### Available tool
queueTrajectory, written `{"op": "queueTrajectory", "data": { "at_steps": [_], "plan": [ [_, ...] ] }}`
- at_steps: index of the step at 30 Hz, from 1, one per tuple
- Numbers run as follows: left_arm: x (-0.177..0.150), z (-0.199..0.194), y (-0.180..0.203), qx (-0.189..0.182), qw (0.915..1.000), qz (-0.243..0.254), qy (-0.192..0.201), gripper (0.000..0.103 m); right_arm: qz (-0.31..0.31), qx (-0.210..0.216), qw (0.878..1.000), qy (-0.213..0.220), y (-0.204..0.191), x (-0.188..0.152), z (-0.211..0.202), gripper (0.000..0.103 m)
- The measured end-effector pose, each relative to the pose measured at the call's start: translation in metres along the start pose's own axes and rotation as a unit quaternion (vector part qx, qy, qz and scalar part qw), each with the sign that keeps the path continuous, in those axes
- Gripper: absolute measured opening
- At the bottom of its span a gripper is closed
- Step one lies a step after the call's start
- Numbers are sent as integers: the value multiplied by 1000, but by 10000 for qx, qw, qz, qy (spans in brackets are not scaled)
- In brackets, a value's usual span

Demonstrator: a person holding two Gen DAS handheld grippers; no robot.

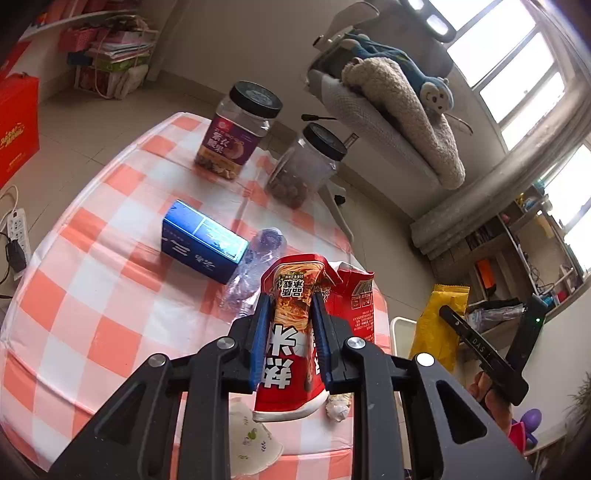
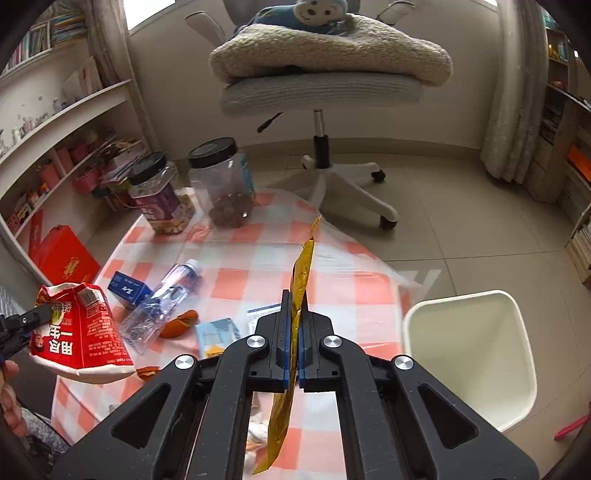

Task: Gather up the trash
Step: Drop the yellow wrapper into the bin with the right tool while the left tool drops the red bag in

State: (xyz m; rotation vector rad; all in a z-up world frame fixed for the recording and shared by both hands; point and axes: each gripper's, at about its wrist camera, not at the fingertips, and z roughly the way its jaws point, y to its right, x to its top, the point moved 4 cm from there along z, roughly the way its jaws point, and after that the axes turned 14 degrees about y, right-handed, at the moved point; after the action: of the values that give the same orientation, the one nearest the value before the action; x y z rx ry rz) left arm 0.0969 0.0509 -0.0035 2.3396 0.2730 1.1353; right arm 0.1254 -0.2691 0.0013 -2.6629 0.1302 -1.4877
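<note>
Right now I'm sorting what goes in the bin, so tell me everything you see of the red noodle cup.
The red noodle cup is a crushed paper cup, red with white characters and a noodle photo, white at the rim. It hangs sideways above the checked table, squeezed between the left tongs, whose blue pads dent its walls. Nothing else touches it.

Two black-lidded clear jars stand at the far edge of the checked surface (image 2: 240, 266): a purple-labelled jar (image 2: 160, 197) on the left, and just to its right a jar (image 2: 221, 184) holding round brown pieces. Beyond them a white office chair (image 2: 321, 92) carries a cream fleece blanket (image 2: 332, 55) and a blue plush toy (image 2: 314, 13). A red box (image 2: 66, 258) sits on the floor by the shelves (image 2: 55, 122) at left.
</note>
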Motion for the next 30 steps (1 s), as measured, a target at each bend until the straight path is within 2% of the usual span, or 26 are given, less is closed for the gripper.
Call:
{"op": "queueTrajectory", "data": {
  "at_steps": [9, 14, 18, 19, 20, 22, 24, 26, 30],
  "plan": [
    [-21, 28, 69, -558, 9980, 158, -237, 23, 349, -920, 9950, 153, 83, 6, -22, 3],
    [-36, 56, 119, -723, 9960, 411, -335, 22, 880, -1167, 9891, 146, 127, 6, -33, 10],
    [-50, 80, 161, -1020, 9929, 355, -502, 22, 1189, -1285, 9843, 246, 156, 7, -45, 13],
    [-54, 86, 173, -1074, 9920, 388, -543, 22, 1260, -1342, 9825, 284, 163, 7, -49, 25],
    [-59, 91, 185, -1128, 9909, 440, -585, 22, 1359, -1399, 9802, 338, 171, 7, -54, 43],
    [-68, 102, 209, -1230, 9885, 556, -684, 22, 1616, -1555, 9732, 504, 189, 8, -65, 63],
    [-79, 112, 229, -1292, 9864, 641, -784, 22, 1820, -1755, 9655, 621, 207, 9, -75, 68],
    [-90, 122, 246, -1322, 9848, 696, -881, 22, 2045, -1956, 9562, 749, 225, 9, -86, 82],
    [-115, 141, 273, -1328, 9821, 777, -1089, 22, 2463, -2257, 9379, 936, 256, 6, -102, 90]
  ]
}}
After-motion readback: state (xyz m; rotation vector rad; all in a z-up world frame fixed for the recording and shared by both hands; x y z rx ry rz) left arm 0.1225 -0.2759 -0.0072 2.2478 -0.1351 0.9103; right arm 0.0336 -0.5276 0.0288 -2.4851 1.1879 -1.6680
